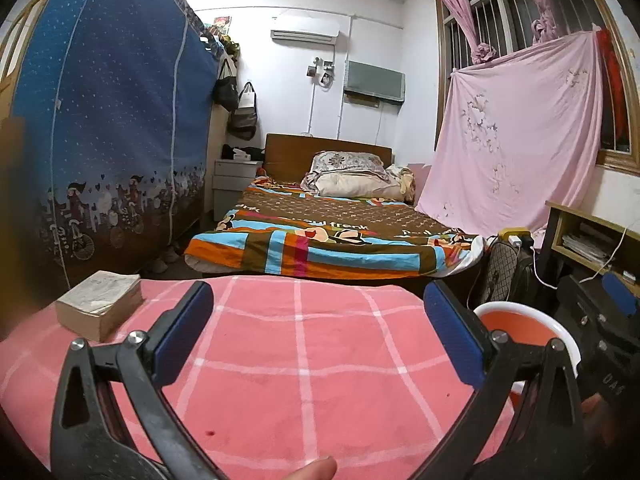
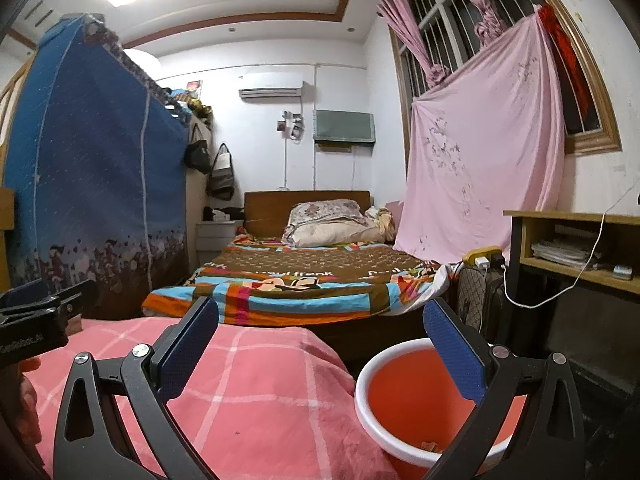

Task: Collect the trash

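Left wrist view: the left tool (image 1: 318, 334) is held wide apart and unladen over the pink checked tabletop (image 1: 280, 380), with an old book (image 1: 98, 304) at its far left corner. Beside the tabletop's right edge, an orange bin (image 2: 416, 404) with scraps at its bottom is seen under the right tool (image 2: 320, 350), also spread wide.

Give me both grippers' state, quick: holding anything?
Left gripper: jaws open, holding nothing.
Right gripper: jaws open, holding nothing.
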`<move>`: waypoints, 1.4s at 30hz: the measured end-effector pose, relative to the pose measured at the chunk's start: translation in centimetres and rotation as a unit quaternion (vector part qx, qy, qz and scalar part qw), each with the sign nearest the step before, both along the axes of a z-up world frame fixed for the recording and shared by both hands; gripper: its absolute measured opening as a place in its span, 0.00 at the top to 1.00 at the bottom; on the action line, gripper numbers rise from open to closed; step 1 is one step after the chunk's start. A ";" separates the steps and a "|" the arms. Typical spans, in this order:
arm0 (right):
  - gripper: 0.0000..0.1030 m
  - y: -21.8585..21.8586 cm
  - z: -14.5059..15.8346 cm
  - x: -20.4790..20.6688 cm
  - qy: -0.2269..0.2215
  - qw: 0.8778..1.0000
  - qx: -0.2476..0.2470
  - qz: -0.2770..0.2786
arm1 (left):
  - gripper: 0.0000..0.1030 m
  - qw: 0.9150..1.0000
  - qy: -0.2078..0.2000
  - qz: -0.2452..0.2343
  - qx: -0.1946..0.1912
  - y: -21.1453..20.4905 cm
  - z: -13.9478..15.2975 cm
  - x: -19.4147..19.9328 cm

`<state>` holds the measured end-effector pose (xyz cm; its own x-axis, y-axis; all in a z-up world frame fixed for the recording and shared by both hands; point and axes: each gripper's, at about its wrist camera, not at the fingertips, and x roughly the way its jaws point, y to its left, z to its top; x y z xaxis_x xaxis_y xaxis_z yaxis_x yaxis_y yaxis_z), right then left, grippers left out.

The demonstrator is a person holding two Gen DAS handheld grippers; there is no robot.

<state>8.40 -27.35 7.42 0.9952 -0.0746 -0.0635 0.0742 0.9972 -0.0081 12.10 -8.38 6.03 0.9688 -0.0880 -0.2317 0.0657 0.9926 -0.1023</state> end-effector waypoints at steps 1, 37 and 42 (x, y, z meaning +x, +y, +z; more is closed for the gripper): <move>0.00 0.1 0.0 -0.3 -0.001 1.000 0.000 0.001 | 0.15 1.000 -0.001 0.001 0.002 0.0 -0.1 -0.3; 0.00 3.6 -4.7 -8.7 -0.026 0.999 -0.012 -0.015 | 0.15 0.999 -0.014 0.004 0.029 3.4 -4.0 -8.0; 0.00 4.0 -5.5 -8.9 -0.027 0.999 -0.018 -0.016 | 0.15 0.999 -0.020 0.011 0.024 3.8 -4.6 -8.6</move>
